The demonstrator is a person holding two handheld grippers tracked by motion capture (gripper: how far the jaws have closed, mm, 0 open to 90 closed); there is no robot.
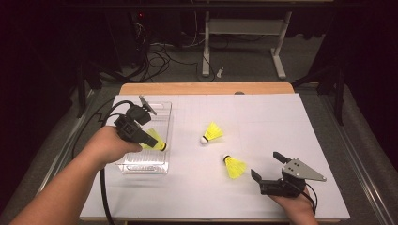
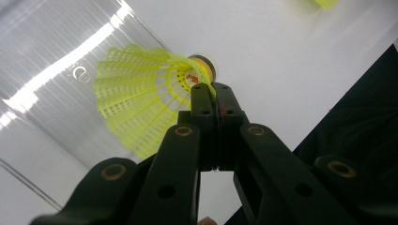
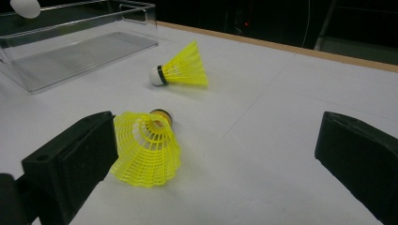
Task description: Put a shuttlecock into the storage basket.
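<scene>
**Left gripper clamps a shuttlecock over the clear tray**

The person's left forearm comes in from the lower left of the high view and angles up toward the tray; the left gripper (image 1: 157,142) points to the right and slightly down, its jaws pressed together on the held shuttlecock (image 2: 141,101), pinching the skirt just behind the cork; in the high view that shuttlecock hangs above the right-hand wall of the clear plastic tray (image 1: 141,168), which sits at the left side of the white table (image 1: 281,122); whether it touches the tray cannot be told. The tray's ribbed floor is bare in the left gripper view.

The right hand rests near the table's front edge at the lower right; the right gripper (image 1: 267,166) lies low and level, pointing left, its jaws standing wide apart with nothing between them; the near shuttlecock (image 3: 148,147) lies on its side just ahead of them, close to one jaw; the far shuttlecock (image 3: 180,70), with a white cork, lies on its side between it and the tray.
</scene>
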